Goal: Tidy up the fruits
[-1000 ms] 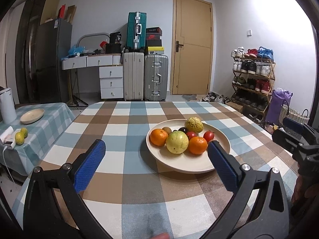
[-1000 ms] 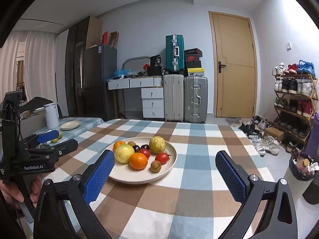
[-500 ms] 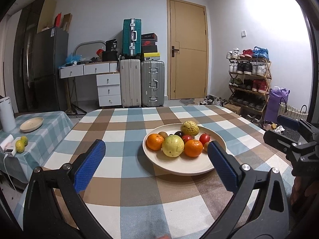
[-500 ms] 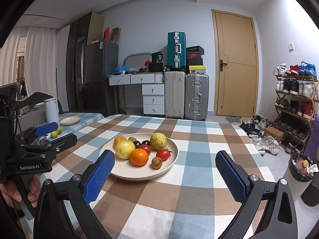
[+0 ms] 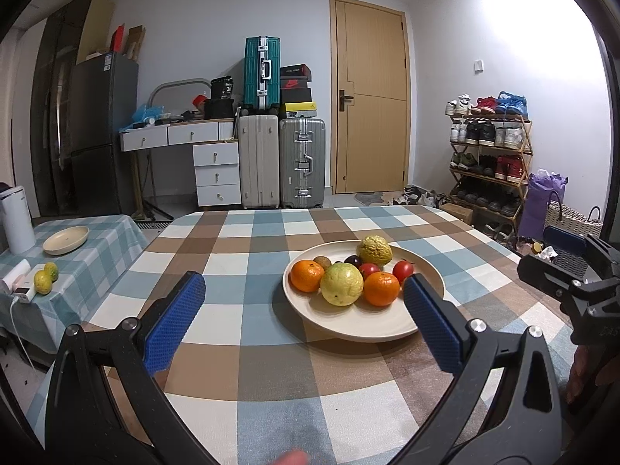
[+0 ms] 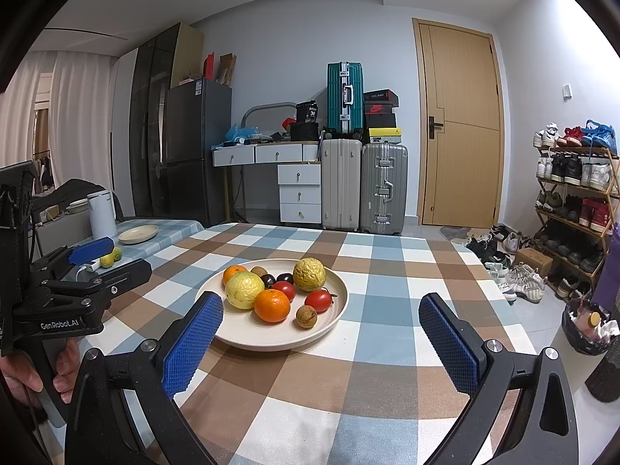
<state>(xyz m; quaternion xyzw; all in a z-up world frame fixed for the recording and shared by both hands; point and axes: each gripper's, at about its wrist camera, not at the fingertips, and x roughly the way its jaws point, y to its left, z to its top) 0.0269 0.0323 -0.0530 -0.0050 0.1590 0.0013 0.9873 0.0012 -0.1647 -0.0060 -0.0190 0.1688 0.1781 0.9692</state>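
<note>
Right wrist view is showing the checked table (image 6: 387, 271) carrying a plate (image 6: 329, 325) heaped with fruit (image 6: 271, 304), while the right gripper (image 6: 319, 341) and left gripper (image 5: 302, 327) are both hovering spread and empty. The round fruit is probably rolling easily and bruising under pressure, so gentle grips across the middle suit the oranges (image 6: 272, 305), gentler still the small tomatoes (image 6: 318, 299).

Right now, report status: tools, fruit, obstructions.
Left tool open, empty. Right tool open, empty. Fruit untouched, piled on plate on checked table. Nothing between tools and plate.

Your two wrist views look low across the worktop (image 5: 248, 348) toward the door (image 6: 461, 124), sharing the fruit plate (image 5: 348, 325) (nearby).
</note>
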